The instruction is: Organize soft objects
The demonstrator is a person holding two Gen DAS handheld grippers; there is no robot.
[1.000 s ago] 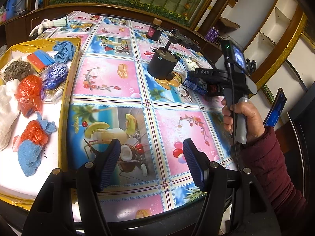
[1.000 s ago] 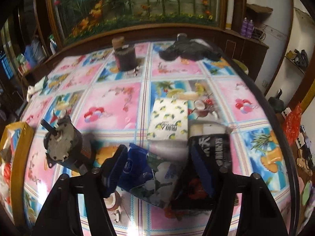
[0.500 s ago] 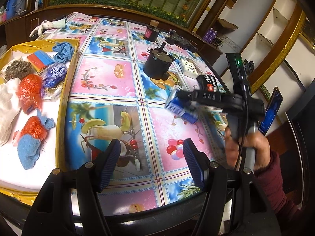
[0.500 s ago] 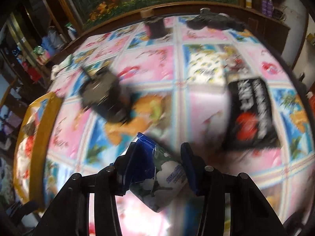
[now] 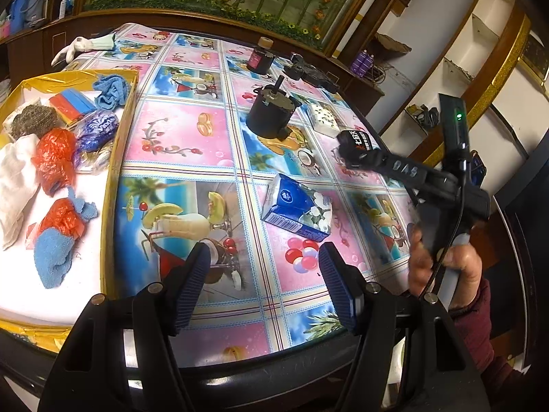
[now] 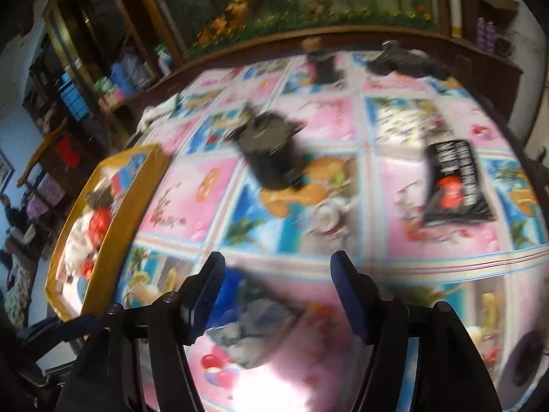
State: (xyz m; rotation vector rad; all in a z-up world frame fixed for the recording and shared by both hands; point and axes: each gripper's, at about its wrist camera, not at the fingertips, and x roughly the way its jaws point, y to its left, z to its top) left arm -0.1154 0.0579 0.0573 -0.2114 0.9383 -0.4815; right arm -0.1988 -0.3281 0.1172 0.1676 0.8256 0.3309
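Left gripper: matte black frame with two ribbed dark-blue finger pads and round silver screw heads along each finger arm. Right gripper: same black frame, blue ribbed pads and silver screws. Seen from the left wrist camera, its body carries white lettering, an upright black module with a green indicator light, a thin black cable and a grey handle. Right hand: bare skin, dark-red sleeve cuff below the handle.

Motion blur smears the right wrist view: the tissue pack is indistinct. The gold tray is cut off by the left edge.
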